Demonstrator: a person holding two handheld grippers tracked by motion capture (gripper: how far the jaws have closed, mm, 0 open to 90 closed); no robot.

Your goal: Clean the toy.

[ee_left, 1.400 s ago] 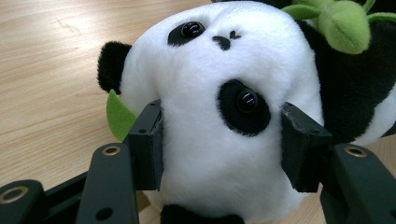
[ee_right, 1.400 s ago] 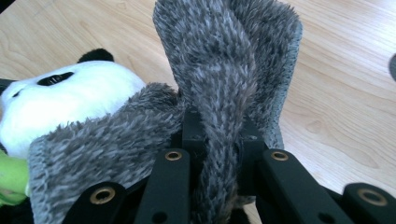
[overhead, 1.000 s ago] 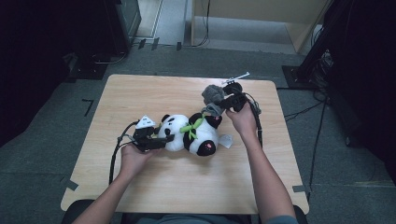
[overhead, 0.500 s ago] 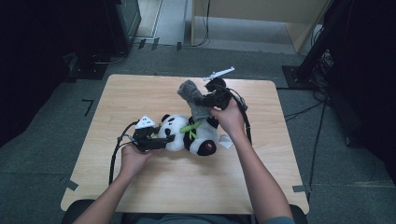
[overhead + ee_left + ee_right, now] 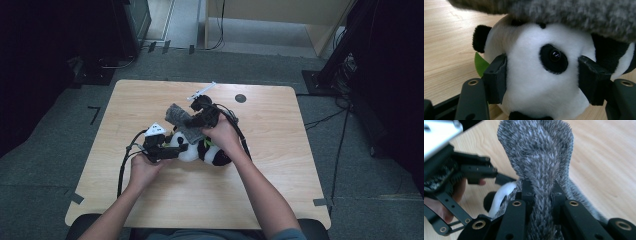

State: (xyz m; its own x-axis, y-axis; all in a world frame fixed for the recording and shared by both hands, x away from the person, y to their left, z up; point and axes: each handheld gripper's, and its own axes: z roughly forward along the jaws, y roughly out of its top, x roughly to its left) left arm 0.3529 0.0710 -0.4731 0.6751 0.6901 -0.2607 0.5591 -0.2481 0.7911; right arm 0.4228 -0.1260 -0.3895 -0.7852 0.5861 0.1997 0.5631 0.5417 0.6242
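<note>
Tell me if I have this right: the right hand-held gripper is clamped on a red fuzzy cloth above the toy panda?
Not quite: the fuzzy cloth is grey, not red, as the right gripper view shows. The right hand-held gripper is indeed clamped on it above the toy panda.

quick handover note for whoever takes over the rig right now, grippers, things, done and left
Left gripper: jaws either side of the black and white plush panda's head, just been opening, pads look barely touching.
Right gripper: shut on the grey fuzzy knitted cloth, held above the panda.
Panda lies on the light wooden table, mid-table.
Done: cloth picked up and carried over the panda.
Left, probably: lay or fit the cloth onto the panda, then release both.
</note>
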